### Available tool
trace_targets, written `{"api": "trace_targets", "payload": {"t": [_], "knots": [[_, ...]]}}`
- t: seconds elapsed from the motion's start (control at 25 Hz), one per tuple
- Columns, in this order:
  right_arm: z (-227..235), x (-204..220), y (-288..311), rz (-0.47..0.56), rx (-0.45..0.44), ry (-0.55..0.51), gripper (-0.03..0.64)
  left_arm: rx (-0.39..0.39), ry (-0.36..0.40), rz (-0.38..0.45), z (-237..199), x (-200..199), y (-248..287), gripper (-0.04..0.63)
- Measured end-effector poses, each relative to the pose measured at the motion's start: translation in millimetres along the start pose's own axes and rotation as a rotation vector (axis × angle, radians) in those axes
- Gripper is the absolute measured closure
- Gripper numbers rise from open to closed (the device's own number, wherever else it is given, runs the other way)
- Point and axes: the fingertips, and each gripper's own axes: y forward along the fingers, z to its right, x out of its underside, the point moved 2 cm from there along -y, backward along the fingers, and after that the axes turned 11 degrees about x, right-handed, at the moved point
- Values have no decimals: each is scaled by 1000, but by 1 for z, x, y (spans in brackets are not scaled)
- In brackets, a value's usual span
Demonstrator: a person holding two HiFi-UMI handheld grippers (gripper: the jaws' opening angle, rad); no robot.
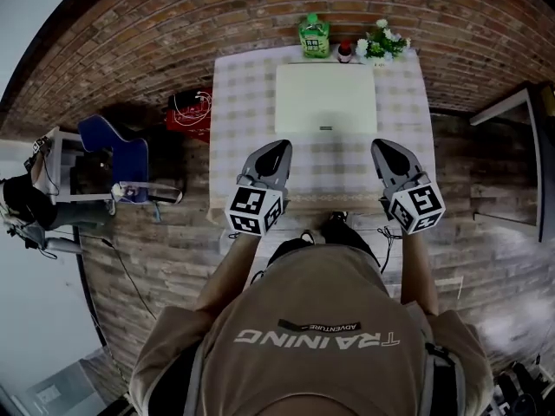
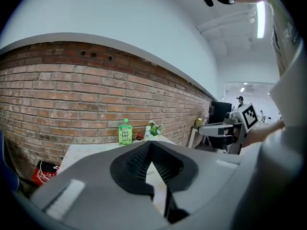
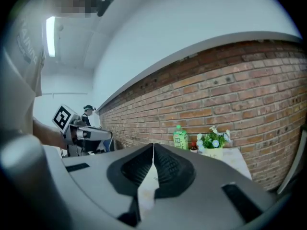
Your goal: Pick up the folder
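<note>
A flat cream rectangular folder (image 1: 325, 98) lies on the checked-cloth bench (image 1: 236, 102), centred towards the brick wall, with a green plastic bottle (image 1: 314, 35) and a small pot of white flowers (image 1: 382, 42) behind it. The left gripper (image 1: 281, 146) and right gripper (image 1: 381, 145) hang over the bench's near part, each with its fingers (image 2: 136, 164) pressed together and pinching nothing. Both point at the folder: the left tips stand just short of its near left corner, the right tips just short of its near right corner.

Your left gripper (image 2: 150, 143): jaws together, nothing between; green bottle (image 2: 125, 132) at 12 o'clock, right gripper (image 2: 211, 127) at 3 o'clock.
</note>
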Motion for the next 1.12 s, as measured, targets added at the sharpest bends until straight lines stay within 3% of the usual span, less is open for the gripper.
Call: {"api": "trace_targets", "payload": {"t": [0.24, 0.44, 0.68, 0.92, 1.12], "knots": [[35, 8, 33, -31, -64, 22, 606, -81, -96, -14, -13, 1, 24, 589], [44, 28, 44, -85, -78, 62, 606, -94, -122, -53, -23, 11, 35, 590], [47, 41, 57, -127, -52, 67, 606, -101, -163, -28, -49, 10, 44, 589], [46, 28, 75, -170, -11, 42, 606, -28, -186, -3, -79, 1, 57, 589], [56, 21, 105, -235, 107, 63, 606, 33, -175, -6, -114, -3, 73, 589]]}}
